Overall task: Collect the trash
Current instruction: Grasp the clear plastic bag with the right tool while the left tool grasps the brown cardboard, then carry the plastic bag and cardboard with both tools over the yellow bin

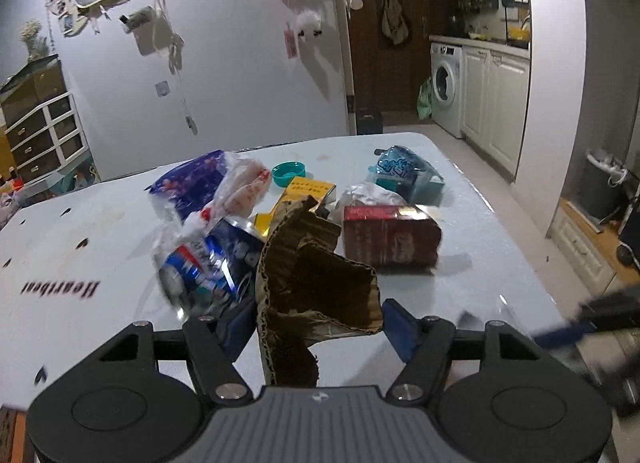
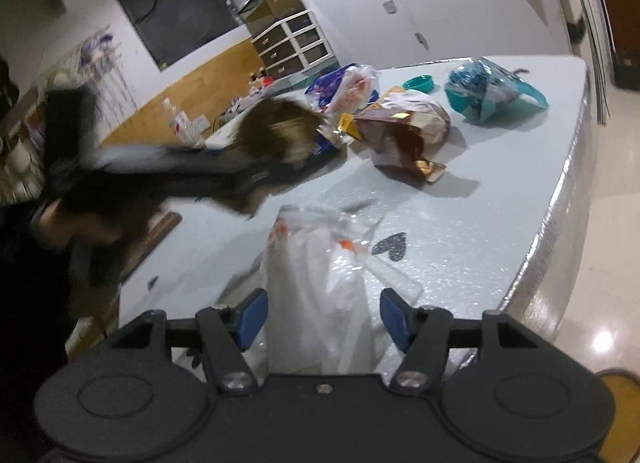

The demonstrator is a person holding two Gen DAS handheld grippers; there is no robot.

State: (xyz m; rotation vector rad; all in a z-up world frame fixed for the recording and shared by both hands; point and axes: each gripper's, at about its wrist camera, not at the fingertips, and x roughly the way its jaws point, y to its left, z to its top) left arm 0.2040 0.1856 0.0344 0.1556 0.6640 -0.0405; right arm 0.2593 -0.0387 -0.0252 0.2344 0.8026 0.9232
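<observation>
- The left hand-held gripper (image 1: 316,329) is gripping a torn piece of cardboard (image 1: 316,275); both blue pads are lying against its ragged, corrugated edges.
- The right hand-held gripper (image 2: 322,317) is standing half open around a white plastic bag (image 2: 316,303). The pads are sitting clear of the film on both sides, so nothing is clamped.
- To do the step well, the bag mouth probably needs holding wide and steady while the cardboard is being lowered in flat-edge first; the stiff, jagged sheet could snag or tear the thin film.
- The bag is lying crumpled and translucent on the near part of the pale, glossy worktop (image 2: 500,199).
- The remaining trash is sitting mid-worktop: a dented red carton (image 1: 390,235), a yellow box (image 1: 308,193), a shiny blue wrapper (image 1: 212,263), a teal lid (image 1: 288,173) and a crinkled teal pouch (image 1: 408,173).
</observation>
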